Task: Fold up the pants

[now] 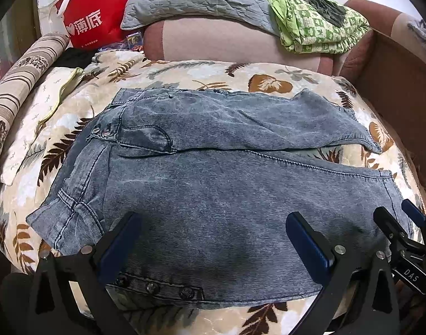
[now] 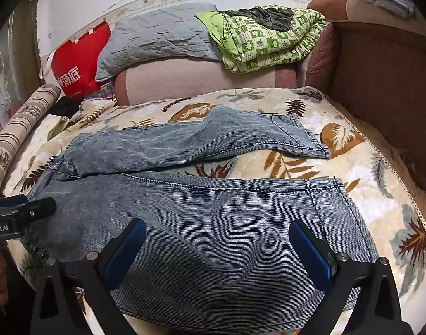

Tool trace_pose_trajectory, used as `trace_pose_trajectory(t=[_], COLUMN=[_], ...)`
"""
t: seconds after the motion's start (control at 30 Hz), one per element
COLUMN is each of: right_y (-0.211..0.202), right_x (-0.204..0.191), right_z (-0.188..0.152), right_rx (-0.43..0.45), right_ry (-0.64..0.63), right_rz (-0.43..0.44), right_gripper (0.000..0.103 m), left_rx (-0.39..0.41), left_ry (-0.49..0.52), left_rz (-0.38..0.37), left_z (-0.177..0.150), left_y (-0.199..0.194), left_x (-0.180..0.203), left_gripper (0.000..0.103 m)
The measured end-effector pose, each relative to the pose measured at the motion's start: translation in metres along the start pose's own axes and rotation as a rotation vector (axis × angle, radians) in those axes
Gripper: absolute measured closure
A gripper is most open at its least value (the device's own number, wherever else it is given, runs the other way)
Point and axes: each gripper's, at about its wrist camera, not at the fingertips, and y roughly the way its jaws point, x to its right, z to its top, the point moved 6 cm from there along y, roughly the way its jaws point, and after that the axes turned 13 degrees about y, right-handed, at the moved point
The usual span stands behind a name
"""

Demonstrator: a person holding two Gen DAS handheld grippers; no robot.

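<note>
Left wrist view: pants (image 1: 213,184) near edge hidden behind tool (image 1: 213,240).

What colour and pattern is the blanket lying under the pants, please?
Cream with brown, orange and grey leaf prints; the blanket shows best in the right wrist view, beneath the blue-grey pants.

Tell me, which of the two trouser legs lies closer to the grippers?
The wider, flat leg, right under both open grippers, left and right. The other leg lies farther back, rumpled, with flowered blanket showing between their hems.
</note>
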Motion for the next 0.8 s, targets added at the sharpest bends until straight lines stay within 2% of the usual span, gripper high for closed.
trace_pose_trajectory(t=[0.27, 0.37, 0.43, 0.47, 0.5, 0.57, 0.63, 0.7, 0.73, 0.8], right_y=[0.0, -0.002, -0.015, -0.024, -0.037, -0.05, -0.053, -0.048, -0.045, -0.038], right_x=[0.001, 0.007, 0.017, 0.023, 0.032, 0.046, 0.069, 0.094, 0.107, 0.133], right_z=[0.0, 0.001, 0.003, 0.003, 0.0, -0.008, -0.019, -0.026, -0.026, -0.027], right_rx=[0.001, -0.009, -0.044, -0.067, -0.095, -0.137, -0.213, -0.275, -0.286, -0.271], right_ry=[-0.004, 0.023, 0.113, 0.176, 0.253, 0.329, 0.416, 0.54, 0.602, 0.695], right_rz=[-0.009, -0.005, 0.036, 0.082, 0.147, 0.186, 0.171, 0.182, 0.192, 0.157], right_gripper=[0.0, 0.0, 0.0, 0.0, 0.0, 0.0, 0.0, 0.0, 0.0, 0.0], left_rx=[0.006, 0.013, 0.036, 0.033, 0.015, -0.017, -0.069, -0.123, -0.139, -0.169], left_ry=[-0.012, -0.059, -0.145, -0.188, -0.241, -0.336, -0.383, -0.431, -0.454, -0.475], left_rz=[0.004, 0.002, 0.024, 0.047, 0.078, 0.135, 0.157, 0.134, 0.116, 0.103], left_z=[-0.003, -0.008, -0.019, -0.026, -0.035, -0.054, -0.068, -0.081, -0.086, -0.093], left_y=[-0.004, -0.011, -0.023, -0.026, -0.027, -0.026, -0.017, -0.004, 0.003, 0.014], left_x=[-0.008, -0.023, -0.054, -0.07, -0.089, -0.127, -0.147, -0.159, -0.163, -0.168], left_gripper=[0.0, 0.0, 0.0, 0.0, 0.0, 0.0, 0.0, 0.0, 0.0, 0.0])
